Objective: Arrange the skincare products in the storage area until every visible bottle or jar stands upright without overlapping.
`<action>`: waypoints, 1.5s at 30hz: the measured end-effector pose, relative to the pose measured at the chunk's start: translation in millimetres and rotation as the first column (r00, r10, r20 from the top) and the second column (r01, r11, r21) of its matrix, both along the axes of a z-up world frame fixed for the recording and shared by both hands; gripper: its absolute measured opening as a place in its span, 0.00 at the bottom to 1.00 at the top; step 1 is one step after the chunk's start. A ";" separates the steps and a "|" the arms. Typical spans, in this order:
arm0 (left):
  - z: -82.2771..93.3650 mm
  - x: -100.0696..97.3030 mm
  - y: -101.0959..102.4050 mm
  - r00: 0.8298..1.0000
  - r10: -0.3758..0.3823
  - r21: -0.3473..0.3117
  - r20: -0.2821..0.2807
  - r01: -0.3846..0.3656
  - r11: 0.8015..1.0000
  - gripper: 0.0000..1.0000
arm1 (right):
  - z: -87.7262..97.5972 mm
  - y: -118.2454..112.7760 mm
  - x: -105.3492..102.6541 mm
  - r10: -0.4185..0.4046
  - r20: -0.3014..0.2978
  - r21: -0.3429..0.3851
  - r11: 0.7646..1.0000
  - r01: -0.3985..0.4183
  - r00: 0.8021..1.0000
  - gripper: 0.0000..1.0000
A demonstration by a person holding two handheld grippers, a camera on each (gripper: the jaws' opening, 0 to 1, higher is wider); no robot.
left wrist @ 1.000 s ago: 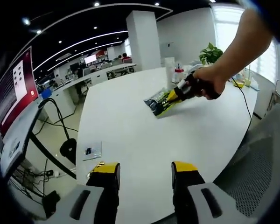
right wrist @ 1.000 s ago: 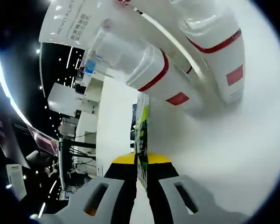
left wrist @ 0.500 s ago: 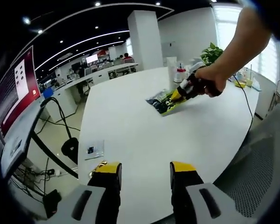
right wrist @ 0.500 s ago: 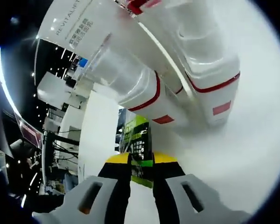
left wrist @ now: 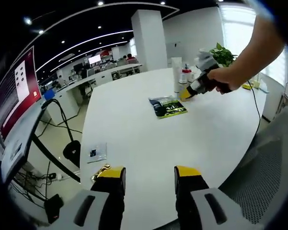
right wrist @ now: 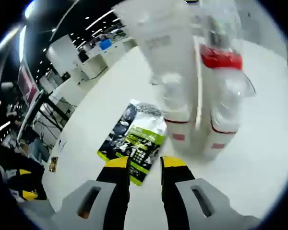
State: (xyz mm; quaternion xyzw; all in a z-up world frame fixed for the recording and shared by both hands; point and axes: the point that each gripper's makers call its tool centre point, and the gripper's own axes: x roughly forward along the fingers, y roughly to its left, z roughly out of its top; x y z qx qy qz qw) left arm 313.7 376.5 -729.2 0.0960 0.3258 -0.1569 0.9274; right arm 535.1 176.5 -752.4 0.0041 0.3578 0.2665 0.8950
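The bottles [right wrist: 201, 91] are standing upright in the upper middle of the right gripper view, two of them side by side with red bands, blurred, so I cannot read labels or tell whether they are touching. A flat sachet [right wrist: 134, 139] is lying on the white surface [right wrist: 259, 158] at lower left of them, its long axis running toward my right gripper [right wrist: 145, 165], whose jaws are standing slightly apart just at its near edge, holding nothing. In the left gripper view the sachet [left wrist: 167, 106] is sitting at centre right, the bottles [left wrist: 180, 76] beyond it. My left gripper [left wrist: 149, 175] is hanging well back, jaws apart and empty, so the right one is nearer.
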 end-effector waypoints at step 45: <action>-5.5 -2.0 1.8 1.000 0.000 0.012 -0.021 0.001 1.000 0.38 | 5.0 83.4 -30.3 0.302 0.033 0.007 0.953 -0.303 0.953 0.39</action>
